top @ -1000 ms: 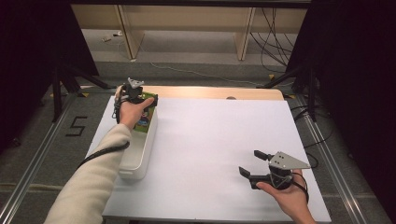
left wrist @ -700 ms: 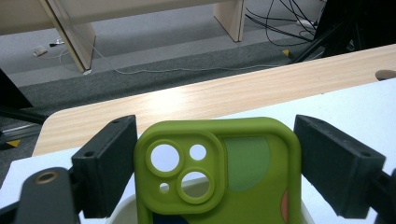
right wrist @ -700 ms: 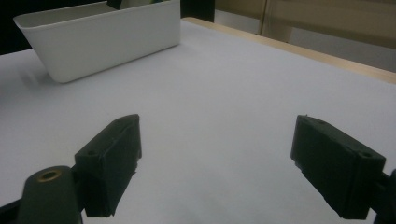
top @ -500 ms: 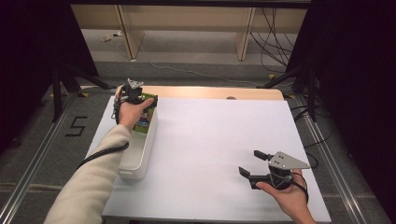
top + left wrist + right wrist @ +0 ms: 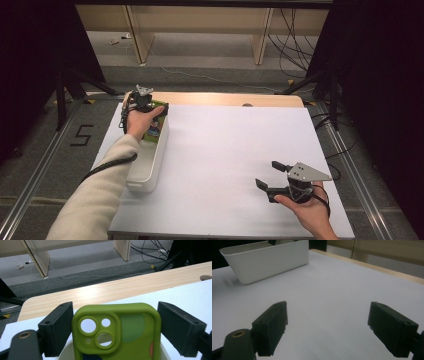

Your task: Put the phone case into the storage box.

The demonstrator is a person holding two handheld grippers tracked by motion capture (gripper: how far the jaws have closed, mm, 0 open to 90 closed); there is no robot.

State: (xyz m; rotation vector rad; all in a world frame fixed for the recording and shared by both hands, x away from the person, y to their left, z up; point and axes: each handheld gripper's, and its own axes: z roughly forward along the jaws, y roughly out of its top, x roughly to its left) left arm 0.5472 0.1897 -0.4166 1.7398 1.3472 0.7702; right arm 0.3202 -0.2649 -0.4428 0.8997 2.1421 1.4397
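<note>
Left gripper (image 5: 116, 327), seen at the upper left of the high view over the far end of a white bin (image 5: 150, 160), has its jaws closed against the sides of a green phone case (image 5: 117, 332); the left gripper view shows the case upright between the two black jaws, its camera cut-outs at the upper left and a darker green patch and an orange spot toward the right. Right gripper (image 5: 270, 177) sits at the lower right of the high view with its jaws spread wide and nothing between them, held just above the bare white table (image 5: 225, 150). That table is covered in plain white, with a strip of pale wood (image 5: 225, 98) along its far edge. Beyond it lie a grey carpeted floor (image 5: 200, 50), light wooden furniture legs (image 5: 137, 30) and loose black cables (image 5: 295, 35) at the upper right, with dark curtains on both sides. A "5" (image 5: 81, 135) is taped on the floor at the left of the high view. The case's colour and cut-outs are plain in the left gripper view, while the right gripper view shows the bin's smooth white wall (image 5: 269, 262) at its upper left.
</note>
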